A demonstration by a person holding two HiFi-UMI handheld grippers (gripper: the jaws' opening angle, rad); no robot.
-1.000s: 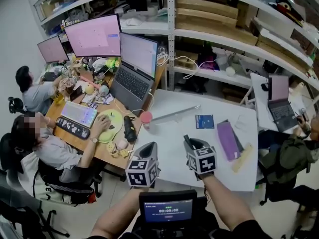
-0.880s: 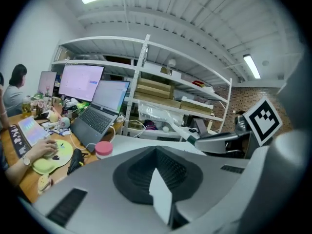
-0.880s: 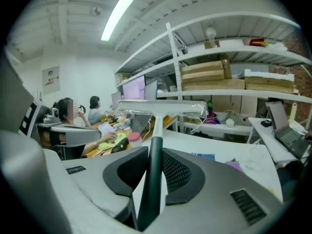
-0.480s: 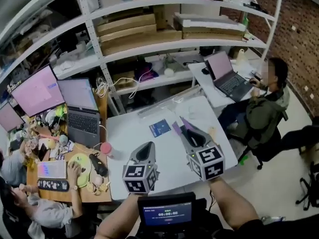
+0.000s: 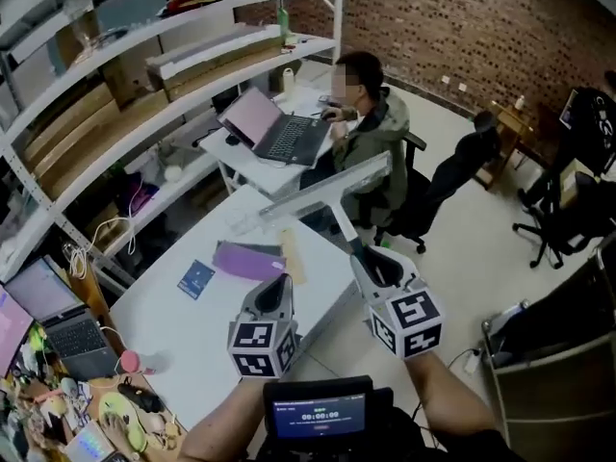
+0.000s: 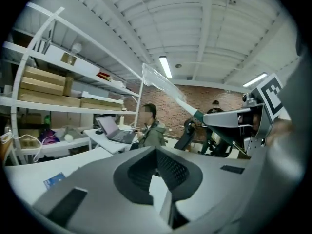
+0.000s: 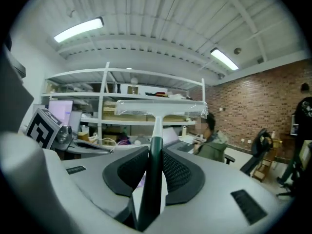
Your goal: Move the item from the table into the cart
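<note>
Swung from white bench (image 5: 173,320) toward metal cart (image 5: 539,352): right gripper (image 7: 151,179) jaws clamp green-handled squeegee (image 7: 155,130) (blade high, clears bench); left gripper (image 6: 157,177) jaws together, empty.

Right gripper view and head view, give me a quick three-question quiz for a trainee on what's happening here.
1. True or false: the right gripper is shut on the dark handle of the squeegee.
2. Multiple choice: the left gripper is A) holding a laptop, B) shut with nothing in it, C) wide open.
3. Fill in: the small card lying on the white table is ___ in colour.

Key: 1 true; 2 B; 3 blue.
</note>
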